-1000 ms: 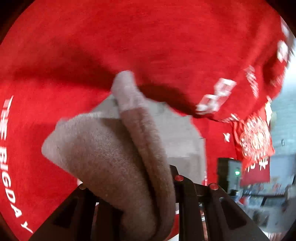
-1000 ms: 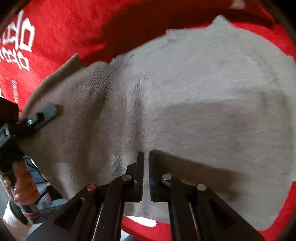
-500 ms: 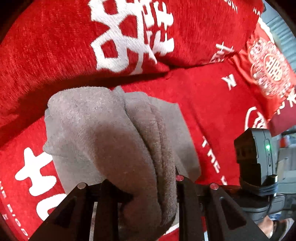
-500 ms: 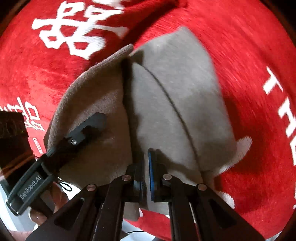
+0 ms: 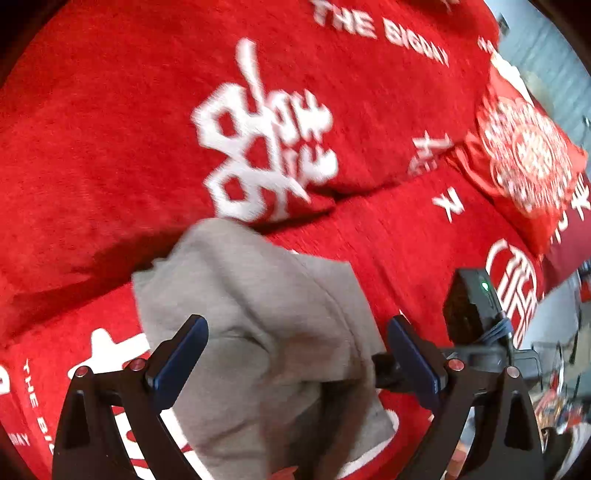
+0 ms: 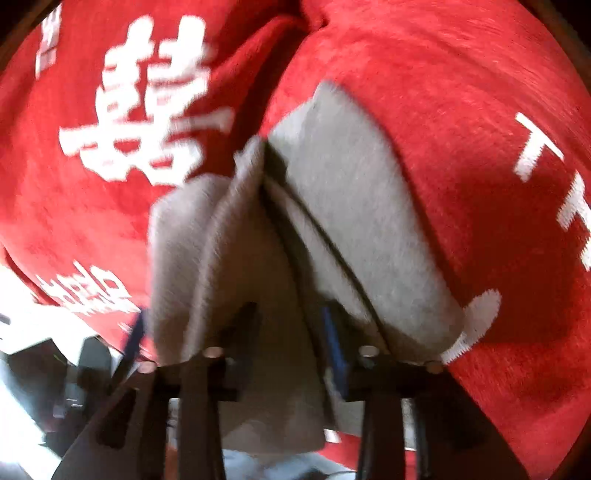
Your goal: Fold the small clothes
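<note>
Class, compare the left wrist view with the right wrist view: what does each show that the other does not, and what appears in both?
Only the left wrist view shows the red cushion with a round white emblem, the words THE BIGDAY, a black device with a green light, and the left gripper with its jaws wide apart.

Only the right wrist view shows the dark seam line across the garment and the right gripper, partly open astride a fold.

Both show the grey knit garment on the red cover with white characters.
</note>
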Tool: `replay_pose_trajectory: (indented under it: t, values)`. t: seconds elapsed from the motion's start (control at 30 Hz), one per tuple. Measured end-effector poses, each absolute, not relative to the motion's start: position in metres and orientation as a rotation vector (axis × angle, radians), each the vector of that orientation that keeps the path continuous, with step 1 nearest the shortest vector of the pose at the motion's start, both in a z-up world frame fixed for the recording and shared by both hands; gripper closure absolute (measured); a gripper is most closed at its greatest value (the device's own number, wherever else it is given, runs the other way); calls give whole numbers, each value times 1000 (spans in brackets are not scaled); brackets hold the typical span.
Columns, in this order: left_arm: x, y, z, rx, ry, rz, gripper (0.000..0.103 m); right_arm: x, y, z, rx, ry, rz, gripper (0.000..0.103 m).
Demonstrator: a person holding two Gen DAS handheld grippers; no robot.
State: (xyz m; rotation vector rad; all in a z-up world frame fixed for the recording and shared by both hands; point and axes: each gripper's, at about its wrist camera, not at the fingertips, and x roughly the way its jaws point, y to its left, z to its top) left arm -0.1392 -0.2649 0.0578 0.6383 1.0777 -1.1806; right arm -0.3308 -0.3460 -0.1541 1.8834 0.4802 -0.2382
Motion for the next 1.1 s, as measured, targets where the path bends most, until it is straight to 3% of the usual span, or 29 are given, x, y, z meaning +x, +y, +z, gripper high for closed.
replay_pose_trajectory:
  t: [0.03, 0.2, 0.3, 0.63, 0.7, 0.73, 0.77, 0.97, 1.1]
  values:
    - [-132, -260, 60, 616, 1078, -1154, 6, -337, -347, -159, 1929, 423, -214, 44]
    - [-88, -228, 37, 638, 1137, -959, 6, -353, -356, -171, 2023, 300, -132, 42]
    - [-67, -207, 15, 660, 1188, -868, 6, -351, -355, -165, 2020, 298, -113, 34]
    - [-58, -173, -23, 685, 1275, -775, 6, -325, -365, -134, 1839, 581, -181, 32]
    - [-58, -171, -23, 676, 1281, -772, 6, -318, -366, -126, 1750, 687, -219, 44]
    - [-57, -169, -24, 672, 1284, -767, 6, -313, -367, -121, 1682, 750, -243, 77]
    - [-56, -168, -24, 669, 1287, -763, 6, -308, -366, -114, 1624, 795, -266, 85]
    - [-58, -164, -18, 674, 1280, -763, 6, -303, -356, -65, 1350, 844, -306, 85]
    - [-61, -158, -25, 686, 1291, -758, 4, -305, -350, -78, 1254, 969, -388, 85]
